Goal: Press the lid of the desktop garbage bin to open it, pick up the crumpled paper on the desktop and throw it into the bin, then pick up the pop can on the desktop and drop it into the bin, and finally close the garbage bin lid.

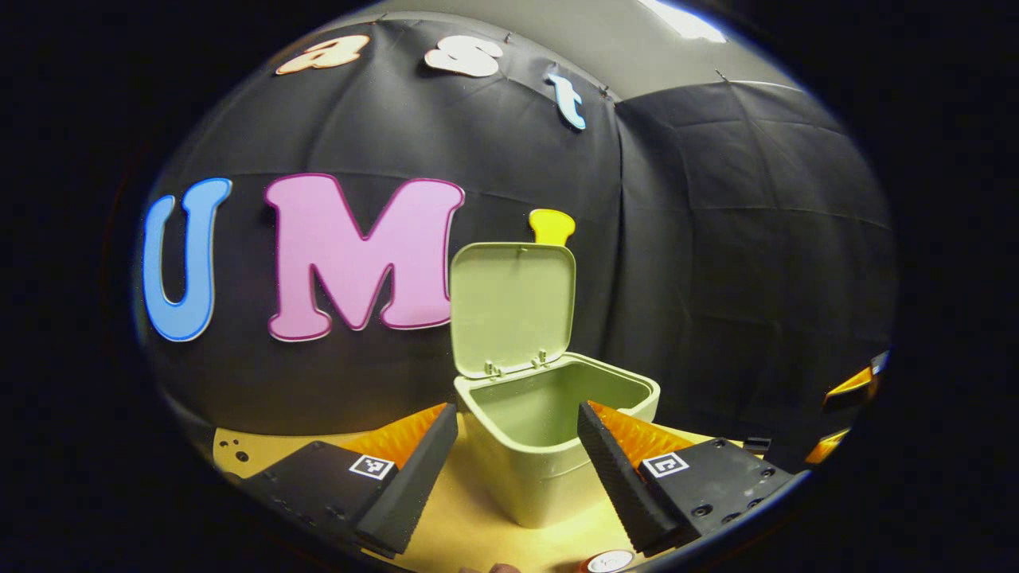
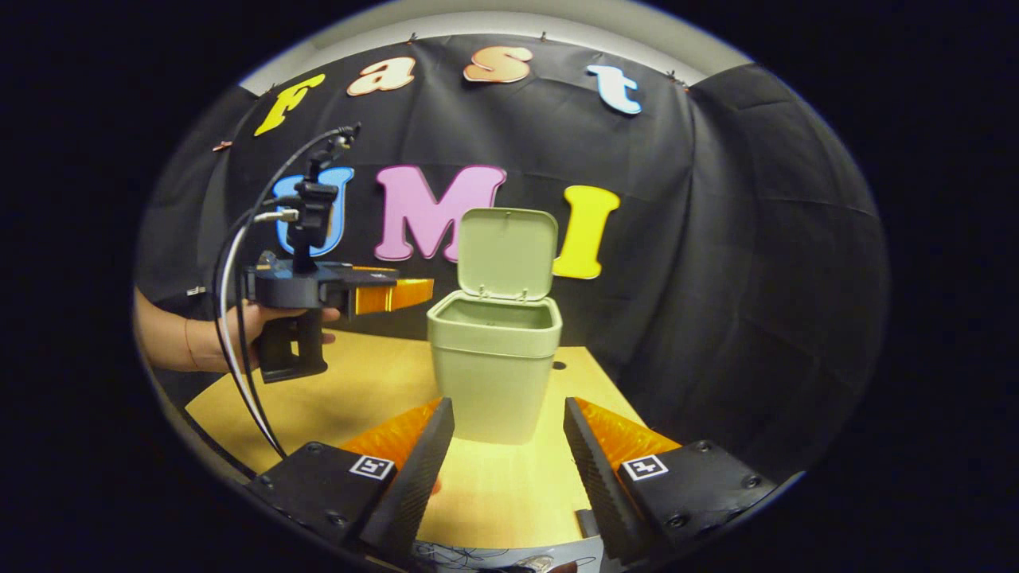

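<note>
Bin (image 2: 493, 374) mouth unobstructed; upright lid (image 2: 507, 253) behind; bare tabletop (image 2: 350, 398) alongside

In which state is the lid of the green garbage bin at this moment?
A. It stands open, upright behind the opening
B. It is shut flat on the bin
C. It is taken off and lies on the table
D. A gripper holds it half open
A: the lid stands upright on its hinge behind the open bin, and no gripper touches it.

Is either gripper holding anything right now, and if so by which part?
Nothing is held. The left gripper and the right gripper both have their jaws spread with empty space between them, facing the bin, whose lid stands open.
</note>
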